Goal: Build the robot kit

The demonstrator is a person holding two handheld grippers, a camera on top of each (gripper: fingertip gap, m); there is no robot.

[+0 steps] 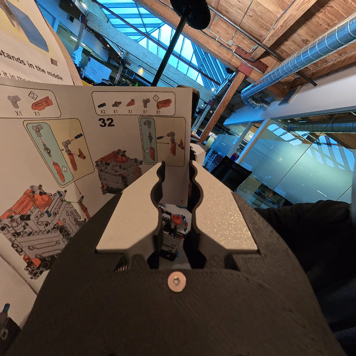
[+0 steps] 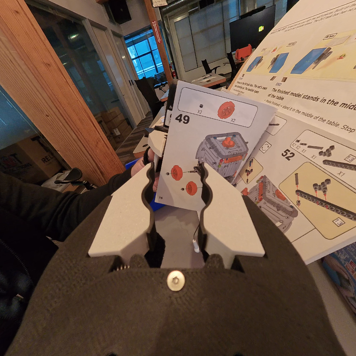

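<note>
A lifted page (image 1: pixel 115 138) of a building-instruction booklet stands upright between my two grippers. My left gripper (image 1: pixel 178 163) faces one side of it. Its jaws stand a little apart and the page's free edge lies just beyond the fingertips; I cannot tell if they touch. Through the gap I see a grey model with an orange gear (image 1: pixel 174 227) on the table. My right gripper (image 2: pixel 178 164) is wide open and empty, facing the page's other side (image 2: pixel 192 150). The left gripper (image 2: pixel 158 143), held in a hand, shows at that page's left edge.
The open booklet (image 2: pixel 308 183) leans on a large printed board (image 2: pixel 308 57), which also shows in the left wrist view (image 1: pixel 23 48). A blue box (image 2: pixel 159 206) lies below the page. A black pole (image 1: pixel 169 48) rises behind. A dark sleeve (image 2: pixel 57 208) crosses the left. Left and right tips are no more than a few centimetres apart.
</note>
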